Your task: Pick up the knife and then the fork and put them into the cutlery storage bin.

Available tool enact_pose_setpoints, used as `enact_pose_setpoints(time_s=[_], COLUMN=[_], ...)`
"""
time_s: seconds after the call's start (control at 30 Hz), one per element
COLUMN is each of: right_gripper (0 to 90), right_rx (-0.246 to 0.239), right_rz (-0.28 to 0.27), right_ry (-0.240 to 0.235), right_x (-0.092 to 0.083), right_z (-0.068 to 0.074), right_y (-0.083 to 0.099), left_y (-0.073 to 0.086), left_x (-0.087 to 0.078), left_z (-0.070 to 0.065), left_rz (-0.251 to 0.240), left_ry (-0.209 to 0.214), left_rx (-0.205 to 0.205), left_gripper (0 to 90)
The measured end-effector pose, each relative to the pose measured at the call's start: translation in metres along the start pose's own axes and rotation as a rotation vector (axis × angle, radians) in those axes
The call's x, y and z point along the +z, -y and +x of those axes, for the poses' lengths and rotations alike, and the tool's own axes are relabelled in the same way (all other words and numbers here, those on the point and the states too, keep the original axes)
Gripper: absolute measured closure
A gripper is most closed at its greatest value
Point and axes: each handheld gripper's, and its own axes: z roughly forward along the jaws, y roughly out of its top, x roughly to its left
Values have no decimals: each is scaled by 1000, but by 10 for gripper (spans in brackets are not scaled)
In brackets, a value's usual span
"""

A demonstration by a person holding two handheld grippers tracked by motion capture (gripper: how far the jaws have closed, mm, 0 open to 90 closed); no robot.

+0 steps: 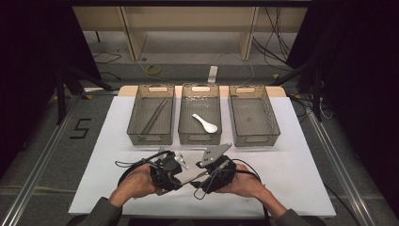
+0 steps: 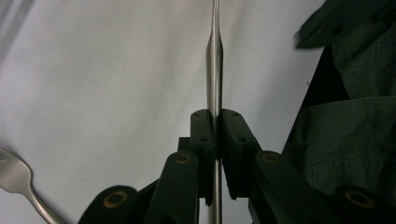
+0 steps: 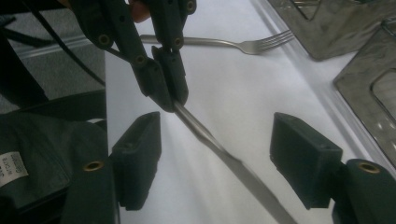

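The left gripper (image 1: 181,176) is clamped on the handle of a table knife (image 1: 194,177), its pads pressed flat against the metal on both sides. In the high view the knife sits just above the near part of the white mat (image 1: 291,155), between the two hands. Its long axis runs roughly left to right, rising slightly toward the right, with the blade end pointing at the right gripper (image 1: 203,182); the exact tilt is hard to judge there, as the knife is small and partly covered.

The right gripper's jaws stand apart, one on each side of the blade, with no pad touching it.

A fork (image 3: 224,43) lies flat on the mat beyond the left gripper, tines toward the mesh baskets (image 1: 151,115).
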Motion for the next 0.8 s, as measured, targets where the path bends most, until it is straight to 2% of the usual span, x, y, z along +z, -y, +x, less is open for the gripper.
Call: enact_pose_setpoints(time_s=[0.17, 0.27, 0.5, 0.73, 0.8], right_gripper=[398, 428, 516, 565, 593], right_rx=[-35, -72, -144, -185, -194], right_rz=[40, 54, 90, 136, 141], right_ry=[-4, 1, 13, 5, 3], right_x=[7, 9, 13, 17, 18], right_z=[5, 7, 11, 13, 12], right_y=[-1, 0, 1, 4, 4], left_y=[-2, -3, -5, -5, -5], left_x=[-2, -4, -3, -4, -4], left_z=[-2, -3, -7, -8, -9], left_rz=[2, 14, 8, 15, 9], left_ry=[3, 6, 24, 39, 46], left_rx=[13, 31, 35, 57, 53], left_gripper=[834, 834, 833, 833, 833])
